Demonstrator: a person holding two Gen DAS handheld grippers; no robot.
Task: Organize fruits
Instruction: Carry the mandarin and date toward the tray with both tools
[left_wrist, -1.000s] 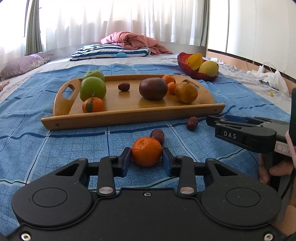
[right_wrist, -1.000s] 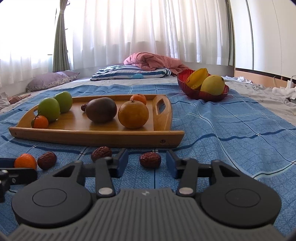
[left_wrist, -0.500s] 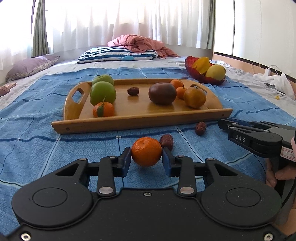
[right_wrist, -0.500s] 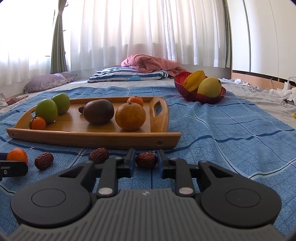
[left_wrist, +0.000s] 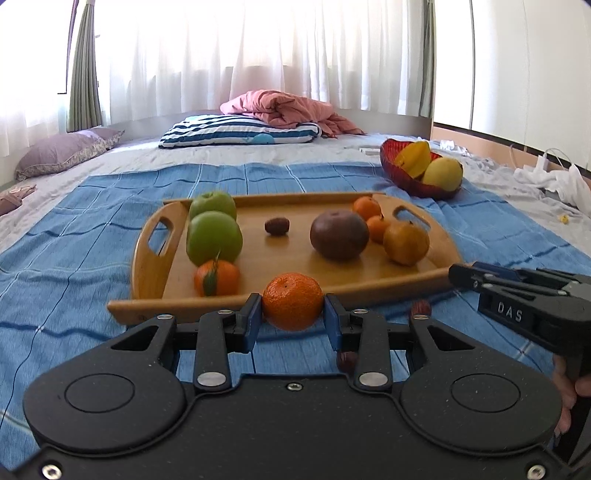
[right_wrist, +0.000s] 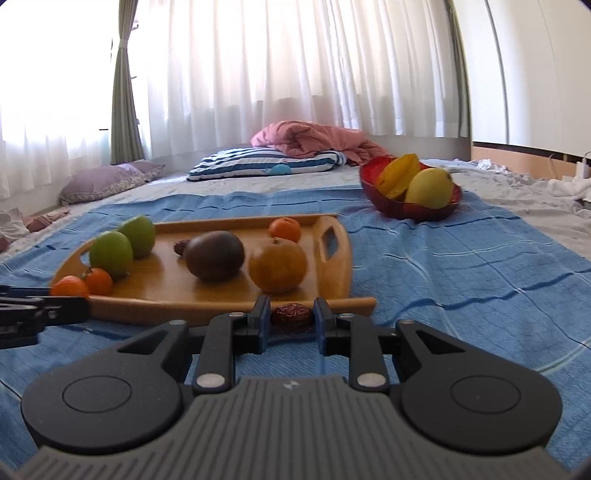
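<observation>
My left gripper (left_wrist: 291, 317) is shut on a small orange mandarin (left_wrist: 292, 301), held above the blue blanket just short of the wooden tray's front rim (left_wrist: 155, 306). My right gripper (right_wrist: 290, 319) is shut on a wrinkled red date (right_wrist: 291, 313) in front of the tray's front rim (right_wrist: 159, 308). On the tray lie two green apples (left_wrist: 214, 238), a mandarin with a leaf (left_wrist: 217, 277), one date (left_wrist: 277, 226), a dark brown round fruit (left_wrist: 339, 234), an orange-brown fruit (left_wrist: 406, 243) and small mandarins (left_wrist: 366, 208). Two more dates (left_wrist: 421, 308) lie on the blanket.
A red bowl (left_wrist: 402, 177) with a starfruit and a yellow fruit stands right of the tray on the blue blanket (left_wrist: 74, 236). Pillows (left_wrist: 240, 129) and a pink quilt lie farther back by the curtains. White cloths and cables lie at the far right.
My right gripper closed on the date and raised it slightly. My left gripper lifted the mandarin off the blanket and carried it toward the tray; the tray now looks nearer.
</observation>
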